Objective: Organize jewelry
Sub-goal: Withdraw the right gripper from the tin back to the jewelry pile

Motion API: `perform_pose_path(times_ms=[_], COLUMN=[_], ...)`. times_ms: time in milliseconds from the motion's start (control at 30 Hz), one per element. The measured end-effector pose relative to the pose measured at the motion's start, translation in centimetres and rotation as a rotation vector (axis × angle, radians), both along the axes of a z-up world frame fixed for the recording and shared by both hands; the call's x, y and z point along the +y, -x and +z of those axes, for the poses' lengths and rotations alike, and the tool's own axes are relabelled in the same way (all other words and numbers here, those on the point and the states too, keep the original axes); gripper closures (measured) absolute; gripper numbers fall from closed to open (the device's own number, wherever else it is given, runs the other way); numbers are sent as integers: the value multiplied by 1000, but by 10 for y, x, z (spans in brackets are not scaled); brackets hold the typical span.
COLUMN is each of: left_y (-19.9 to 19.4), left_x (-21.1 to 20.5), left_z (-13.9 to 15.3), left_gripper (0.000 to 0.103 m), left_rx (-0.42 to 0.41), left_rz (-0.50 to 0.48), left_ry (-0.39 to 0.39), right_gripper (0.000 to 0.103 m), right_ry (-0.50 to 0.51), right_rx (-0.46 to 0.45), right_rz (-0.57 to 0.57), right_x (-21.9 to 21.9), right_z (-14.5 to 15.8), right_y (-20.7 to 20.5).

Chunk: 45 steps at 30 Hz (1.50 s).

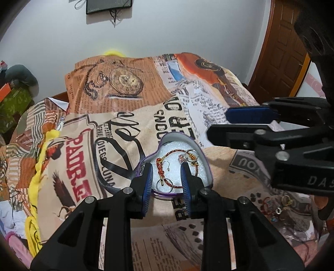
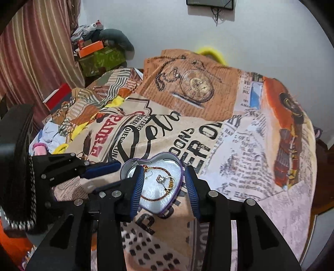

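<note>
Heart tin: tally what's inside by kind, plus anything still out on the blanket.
In the heart tin, left wrist view:
Braided red cord bracelet: 1
Stone ring: 1
Thin silver hoop: 1
Small hook earring: 1
Gold-coloured piece: 1, kind unclear
Total in tin: 5
On the blanket: a loose jewelry cluster, too small to count.

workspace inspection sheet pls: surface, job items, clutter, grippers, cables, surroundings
Surface: newspaper-print bedspread, wrinkled.
Job's things: heart-shaped tin, open, white foam lining; red braided bracelet, rings and hoops inside. Loose jewelry on bedspread, outside tin.
Clutter: yellow cloth, boxes at bedside.
Grippers: left gripper open over tin; right gripper open over tin; neither holds anything.
Cables: wires under wall screen.
Surroundings: white wall, wooden door, striped curtain.
</note>
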<state>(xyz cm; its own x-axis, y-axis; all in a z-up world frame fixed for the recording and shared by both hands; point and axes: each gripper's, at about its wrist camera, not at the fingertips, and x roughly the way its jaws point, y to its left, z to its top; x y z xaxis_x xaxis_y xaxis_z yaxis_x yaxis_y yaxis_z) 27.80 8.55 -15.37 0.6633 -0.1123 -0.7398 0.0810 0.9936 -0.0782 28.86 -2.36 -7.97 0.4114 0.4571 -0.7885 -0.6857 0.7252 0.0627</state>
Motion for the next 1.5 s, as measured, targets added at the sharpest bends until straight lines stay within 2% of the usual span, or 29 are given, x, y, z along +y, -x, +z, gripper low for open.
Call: perform_pose_path(times_ms=[267,400,667,1000,1333,1500], left_y=[27,45,78,90,92,89], left_x=[-14,-23,-42,-69,-102,-111], left_z=[35,50,57,45,3,-14], left_gripper=[76,71,71,71,71,71], left_rx=[-63,-97,-111,-65,42,88], left_rz=[-10,-13,-23,-61,-139,-159], left_ry=[-12,-7,30,50,35,67], right_gripper=[66,63,62,59,59,59], right_ry=[5,-14,2,15,84,112], right_rx=[-107,-121,-161,-152,-68,-33], right_rz=[-30,-50,-90,-161,-187,-170], right_x=[-27,-41,-76,-116,-142,-147], right_z=[32,41,45,37,-11,-28], right_y=[33,50,81,95,101,103])
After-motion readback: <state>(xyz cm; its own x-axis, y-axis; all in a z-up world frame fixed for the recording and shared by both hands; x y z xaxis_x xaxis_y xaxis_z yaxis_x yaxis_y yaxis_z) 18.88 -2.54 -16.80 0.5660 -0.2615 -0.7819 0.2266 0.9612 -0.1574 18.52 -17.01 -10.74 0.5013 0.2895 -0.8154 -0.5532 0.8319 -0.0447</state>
